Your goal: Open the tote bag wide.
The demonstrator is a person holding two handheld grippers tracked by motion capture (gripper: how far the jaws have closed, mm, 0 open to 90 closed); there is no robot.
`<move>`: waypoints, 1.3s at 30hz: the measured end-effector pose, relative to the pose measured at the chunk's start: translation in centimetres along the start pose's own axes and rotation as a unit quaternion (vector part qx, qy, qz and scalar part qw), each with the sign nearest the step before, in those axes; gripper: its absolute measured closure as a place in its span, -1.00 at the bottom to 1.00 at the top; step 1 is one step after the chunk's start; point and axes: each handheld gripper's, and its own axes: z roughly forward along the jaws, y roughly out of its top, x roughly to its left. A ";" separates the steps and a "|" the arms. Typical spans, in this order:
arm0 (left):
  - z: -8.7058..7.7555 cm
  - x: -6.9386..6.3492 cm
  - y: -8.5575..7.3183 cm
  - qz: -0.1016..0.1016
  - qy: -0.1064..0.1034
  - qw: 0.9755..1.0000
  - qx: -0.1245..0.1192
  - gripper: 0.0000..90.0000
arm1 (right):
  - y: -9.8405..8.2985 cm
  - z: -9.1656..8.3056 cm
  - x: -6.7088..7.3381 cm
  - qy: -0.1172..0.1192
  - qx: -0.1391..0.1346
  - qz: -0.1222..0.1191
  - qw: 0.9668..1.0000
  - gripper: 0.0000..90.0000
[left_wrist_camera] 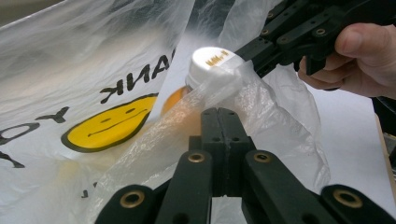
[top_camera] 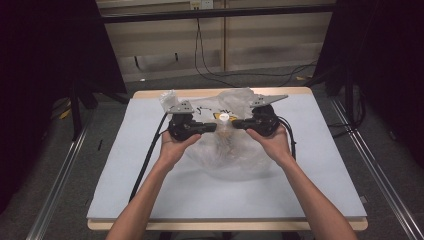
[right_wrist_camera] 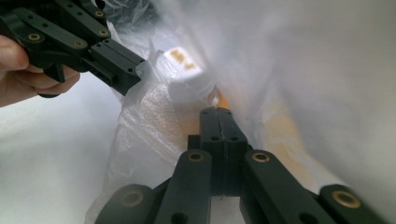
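Note:
A clear plastic bag (top_camera: 235, 155) printed with a yellow smiley face (left_wrist_camera: 109, 123) lies crumpled mid-table. Inside it stands a bottle with a white cap (top_camera: 224, 117), orange below the cap (left_wrist_camera: 173, 99). My left gripper (top_camera: 215, 127) comes in from the left and is shut on a fold of the bag's film just below the cap (left_wrist_camera: 218, 111). From the right, my right gripper (top_camera: 235, 123) is shut on the film on the opposite side of the cap (right_wrist_camera: 218, 110). The two sets of jaws face each other a few centimetres apart. The bottle's body is blurred behind the plastic.
The bag rests on a pale blue mat (top_camera: 320, 165) over a wooden table (top_camera: 150, 94). Black cables (top_camera: 147, 155) trail from both grippers toward the front. Dark stands and floor cables (top_camera: 235, 75) sit beyond the far edge.

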 end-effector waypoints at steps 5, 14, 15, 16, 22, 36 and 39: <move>0.7 0.7 -2.0 -0.024 -0.003 1.000 0.009 1.00 | -1.4 0.1 -0.3 -0.003 0.008 0.007 1.000 1.00; 2.1 1.6 -3.9 -0.031 0.003 0.998 0.052 1.00 | -3.9 1.9 -1.0 -0.001 0.043 0.017 0.999 1.00; 2.2 1.7 -4.2 -0.034 0.006 0.998 0.057 1.00 | -4.3 2.1 -1.1 0.001 0.046 0.020 0.999 1.00; 2.5 1.8 -4.5 -0.037 0.003 0.997 0.062 1.00 | -4.6 2.4 -1.2 0.001 0.050 0.022 0.999 1.00; 3.8 2.3 -6.2 -0.045 0.001 0.995 0.086 1.00 | -6.9 3.7 -2.1 0.006 0.081 0.034 0.996 1.00; 3.9 3.2 -8.6 -0.071 0.008 0.990 0.125 1.00 | -9.6 3.5 -3.5 0.011 0.101 0.058 0.993 1.00; 3.6 3.1 -8.5 -0.063 0.015 0.989 0.136 1.00 | -9.7 3.3 -3.4 0.012 0.104 0.055 0.993 1.00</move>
